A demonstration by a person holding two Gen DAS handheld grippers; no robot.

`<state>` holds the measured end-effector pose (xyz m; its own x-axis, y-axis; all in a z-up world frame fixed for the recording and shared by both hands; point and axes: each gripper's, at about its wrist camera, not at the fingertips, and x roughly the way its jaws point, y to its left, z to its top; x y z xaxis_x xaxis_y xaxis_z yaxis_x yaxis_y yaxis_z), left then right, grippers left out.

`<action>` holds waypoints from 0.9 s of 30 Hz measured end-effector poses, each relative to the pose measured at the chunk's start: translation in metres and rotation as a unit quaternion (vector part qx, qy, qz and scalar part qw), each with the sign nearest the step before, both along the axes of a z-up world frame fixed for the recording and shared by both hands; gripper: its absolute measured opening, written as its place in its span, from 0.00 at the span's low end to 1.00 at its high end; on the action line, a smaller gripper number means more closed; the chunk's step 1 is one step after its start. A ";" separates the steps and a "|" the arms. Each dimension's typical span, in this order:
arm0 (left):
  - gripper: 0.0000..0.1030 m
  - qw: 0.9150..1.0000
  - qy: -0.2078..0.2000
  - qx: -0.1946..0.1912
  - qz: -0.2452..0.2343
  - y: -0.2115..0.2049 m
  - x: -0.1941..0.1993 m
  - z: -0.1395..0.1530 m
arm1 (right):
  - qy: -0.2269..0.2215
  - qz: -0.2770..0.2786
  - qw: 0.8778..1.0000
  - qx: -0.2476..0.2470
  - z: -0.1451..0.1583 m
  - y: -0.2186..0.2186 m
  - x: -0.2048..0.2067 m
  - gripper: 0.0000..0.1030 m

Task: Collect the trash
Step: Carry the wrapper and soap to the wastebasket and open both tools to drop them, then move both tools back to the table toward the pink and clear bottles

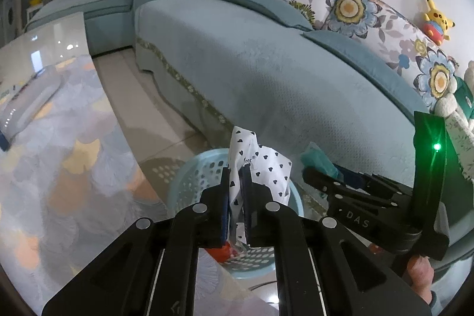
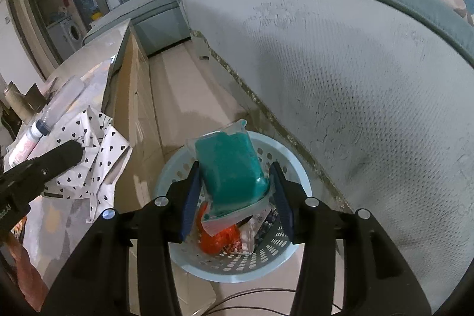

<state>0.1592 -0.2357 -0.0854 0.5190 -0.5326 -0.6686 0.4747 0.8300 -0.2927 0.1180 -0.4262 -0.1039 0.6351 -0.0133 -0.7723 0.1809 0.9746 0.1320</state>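
Both tools hang over your basket [image 2: 189, 265] for dropping; left tool [image 1: 236, 182] clamps the heart-print wrapper [image 1: 260, 168]; right tool [image 2: 235, 197], fingers apart, barely cradles the teal packet [image 2: 228, 165]

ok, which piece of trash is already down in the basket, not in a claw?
The orange wrapper, lying on the bottom of the light blue basket. The teal packet sits between the right claw fingers above it; the heart-print wrapper is pinched in the left claw.

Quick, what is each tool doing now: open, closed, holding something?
Left tool: closed on the heart-print paper bag.
Right tool: open around the teal blister package, above the light blue basket.
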 end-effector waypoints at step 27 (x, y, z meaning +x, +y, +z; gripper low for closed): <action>0.54 0.996 -0.069 -0.013 0.058 0.096 -0.011 0.062 | -0.043 0.034 0.998 -0.027 0.052 0.066 0.001 0.64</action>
